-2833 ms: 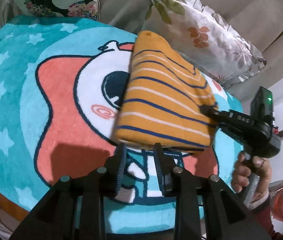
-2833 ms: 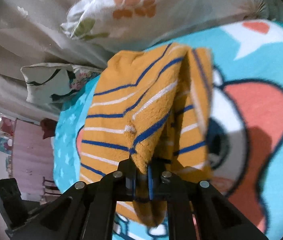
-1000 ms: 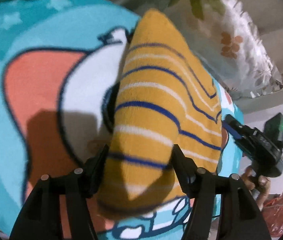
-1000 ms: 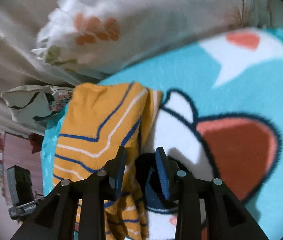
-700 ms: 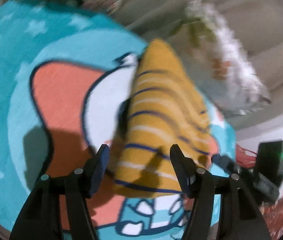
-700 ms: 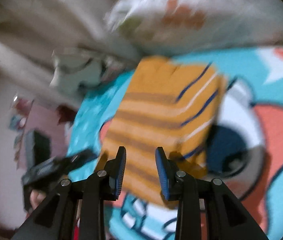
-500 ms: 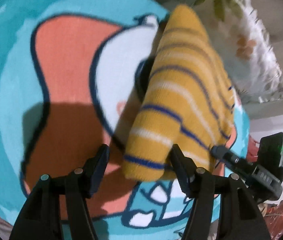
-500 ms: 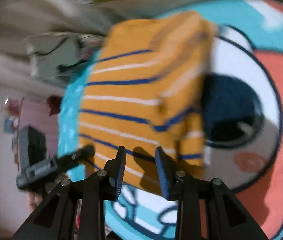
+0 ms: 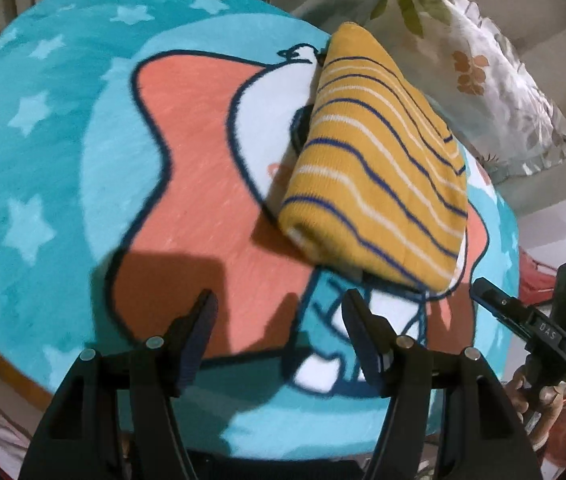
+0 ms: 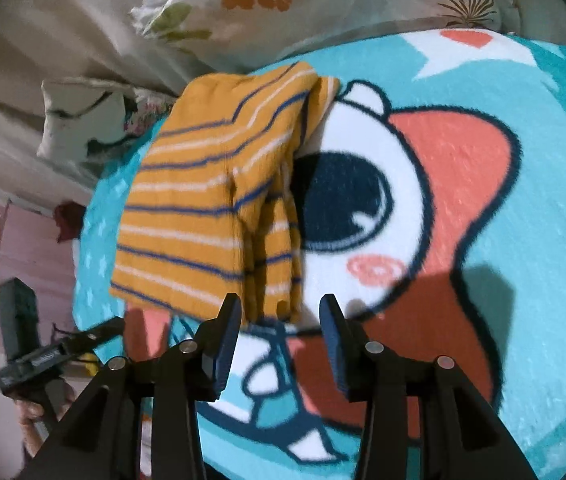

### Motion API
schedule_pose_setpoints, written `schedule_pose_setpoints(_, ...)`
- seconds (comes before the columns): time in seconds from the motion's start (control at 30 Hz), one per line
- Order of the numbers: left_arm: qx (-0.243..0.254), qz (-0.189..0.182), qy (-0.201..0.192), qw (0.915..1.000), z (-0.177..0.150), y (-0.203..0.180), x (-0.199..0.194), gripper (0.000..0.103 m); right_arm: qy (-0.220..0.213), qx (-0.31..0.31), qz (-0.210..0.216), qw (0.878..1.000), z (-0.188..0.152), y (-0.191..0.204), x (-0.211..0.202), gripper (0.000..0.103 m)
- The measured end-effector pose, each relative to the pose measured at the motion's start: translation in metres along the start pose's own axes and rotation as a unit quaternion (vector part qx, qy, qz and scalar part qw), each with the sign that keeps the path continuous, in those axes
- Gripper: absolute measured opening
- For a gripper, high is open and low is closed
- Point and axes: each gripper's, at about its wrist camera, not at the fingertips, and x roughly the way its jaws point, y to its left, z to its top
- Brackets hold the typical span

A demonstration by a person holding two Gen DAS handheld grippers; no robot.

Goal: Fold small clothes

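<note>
— Frankly, what could be undone here?

— The fold could be. The garment (image 9: 375,176) is seen folded into a thick striped bundle on the blanket (image 9: 63,140), just beside the pillow (image 9: 475,64). In the right wrist view its loose layered edges (image 10: 275,264) are turned toward the right gripper (image 10: 279,332). If those edges are caught by a pad, the layers are likely to be dragged open.

— And by the left one?

— The rounded folded end (image 9: 303,228) is faced by the left gripper (image 9: 279,332). A nudge there would probably roll the bundle or push it against the pillow. The blanket is plush, so the knit may also be snagged and skewed if it is slid rather than lifted.

— How is the left gripper held?

— Its jaws are set wide apart. Nothing is held between them and nothing is touched; only blanket is seen in the gap, and the garment lies beyond the tips.

— The right?

— Its jaws have just been opening and are now parted about halfway. No cloth is gripped; the garment's near edge is seen just past the tips, apart from the pads, though whether the left pad (image 10: 229,320) brushes it cannot be told for certain.

— So the garment is released?

— It is judged so: it rests on the blanket, free of both tools.
</note>
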Motion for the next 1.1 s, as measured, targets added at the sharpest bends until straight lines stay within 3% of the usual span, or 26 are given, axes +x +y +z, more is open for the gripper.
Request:
schedule_pose_setpoints(0.1,0.025,0.022,-0.011,0.9994,-0.011,0.006,-0.012,0.064,0.001,-0.012,-0.036,0.999,-0.018,-0.002,-0.005,0.045)
schedule_pose_setpoints(0.27,0.057,0.034,-0.035,0.9972,-0.01,0.025,-0.029,0.065,-0.01,0.011,-0.046,0.999,-0.034,0.006,-0.01,0.045)
schedule_pose_setpoints(0.4,0.064,0.035,-0.037,0.9966,0.0,0.038,-0.032,0.065,-0.031,-0.009,-0.047,0.998,-0.036,0.039,-0.019,0.045)
schedule_pose_setpoints(0.53,0.097,0.05,-0.064,0.992,0.01,0.043,-0.05,0.066,-0.045,-0.039,-0.054,0.997,-0.033,0.087,-0.009,0.045)
schedule_pose_setpoints(0.73,0.102,0.066,-0.083,0.9891,0.02,0.074,-0.072,0.069,-0.057,-0.065,-0.08,0.993,-0.016,0.14,0.03,0.045)
schedule_pose_setpoints(0.93,0.101,0.1,-0.098,0.985,0.024,0.109,-0.088,0.069,-0.074,-0.081,-0.117,0.987,0.027,0.181,0.072,0.045)
schedule_pose_setpoints(1.1,0.098,0.125,-0.114,0.9807,0.024,0.135,-0.1,0.069,-0.043,-0.092,-0.154,0.983,0.054,0.202,0.119,0.045)
